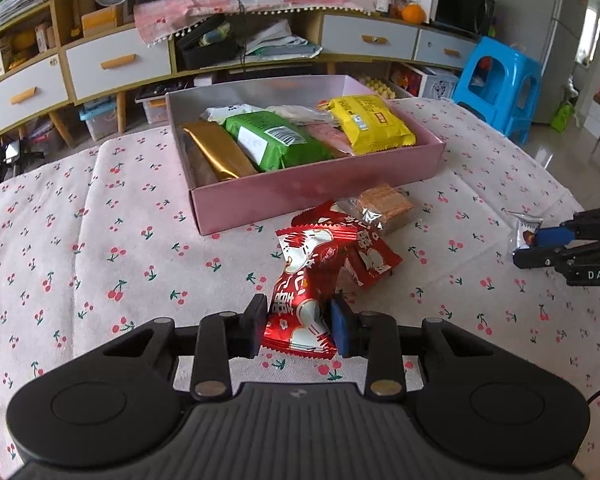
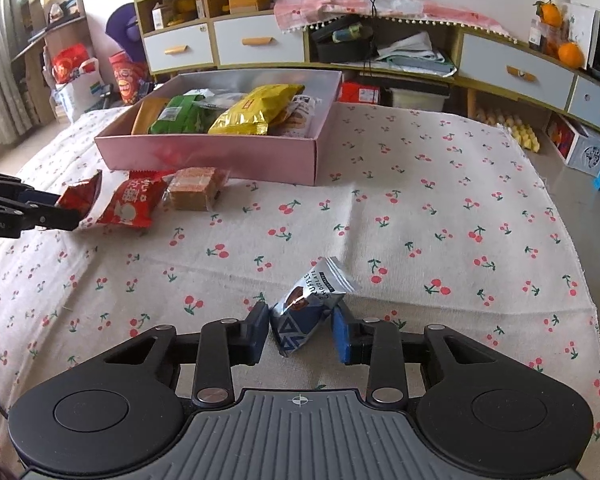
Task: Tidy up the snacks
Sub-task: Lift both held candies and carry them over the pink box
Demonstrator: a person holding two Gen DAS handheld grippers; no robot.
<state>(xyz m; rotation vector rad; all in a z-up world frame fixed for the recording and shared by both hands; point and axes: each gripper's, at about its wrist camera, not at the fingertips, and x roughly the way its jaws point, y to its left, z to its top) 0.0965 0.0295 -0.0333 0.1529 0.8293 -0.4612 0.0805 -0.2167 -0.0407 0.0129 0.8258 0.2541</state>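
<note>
Grippers clamped: left gripper (image 1: 299, 328) w/ red packet (image 1: 300, 312), right gripper (image 2: 301, 330) w/ chocolate packet (image 2: 304, 308).

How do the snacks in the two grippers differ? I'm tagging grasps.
The red packet in the left gripper is larger, with white patterns; the chocolate packet in the right gripper is smaller, blue-grey with printed lettering. Both are pinched at one end over the cherry-print cloth.

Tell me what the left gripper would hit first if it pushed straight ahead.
Holding a red packet, the left gripper would likely meet the second red packet first, with the pink box behind it; depth is uncertain.
</note>
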